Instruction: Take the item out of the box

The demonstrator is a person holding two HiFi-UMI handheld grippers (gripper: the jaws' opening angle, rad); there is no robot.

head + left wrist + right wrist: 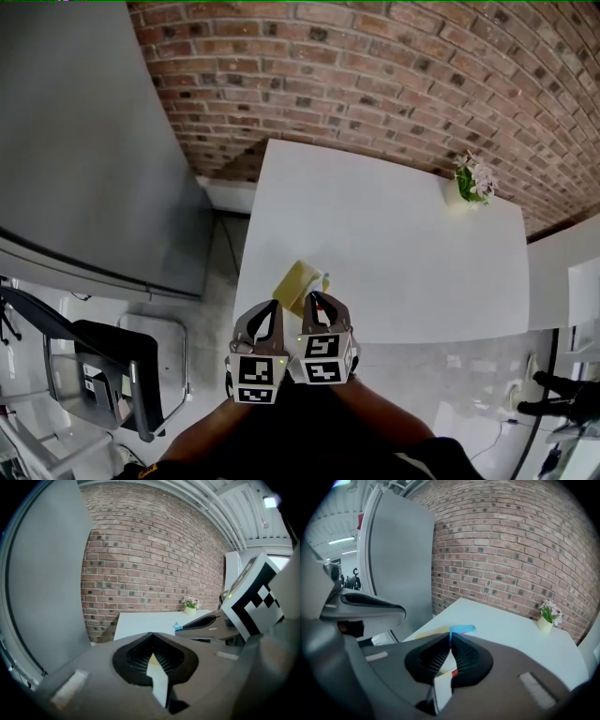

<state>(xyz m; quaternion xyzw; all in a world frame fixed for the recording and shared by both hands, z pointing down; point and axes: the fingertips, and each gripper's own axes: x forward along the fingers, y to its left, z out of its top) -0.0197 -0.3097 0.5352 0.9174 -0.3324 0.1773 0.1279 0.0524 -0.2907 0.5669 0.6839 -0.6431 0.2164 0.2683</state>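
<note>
A small yellow box (296, 281) lies near the front left edge of the white table (403, 244). My left gripper (273, 306) comes at the box's near side; in the left gripper view its jaws (151, 635) meet on a pale yellow and white edge of the box. My right gripper (318, 298) stands just to the right. In the right gripper view it (450, 636) is shut on a thin white item with a red mark and a blue tip (462, 629). The blue tip (325, 277) pokes out beyond the jaws beside the box (429, 633).
A small pot of flowers (472, 182) stands at the table's far right corner by the brick wall (375, 75). A tall grey panel (84, 150) is on the left, and a black chair (117, 370) is on the floor below it. The table's front edge lies right under the grippers.
</note>
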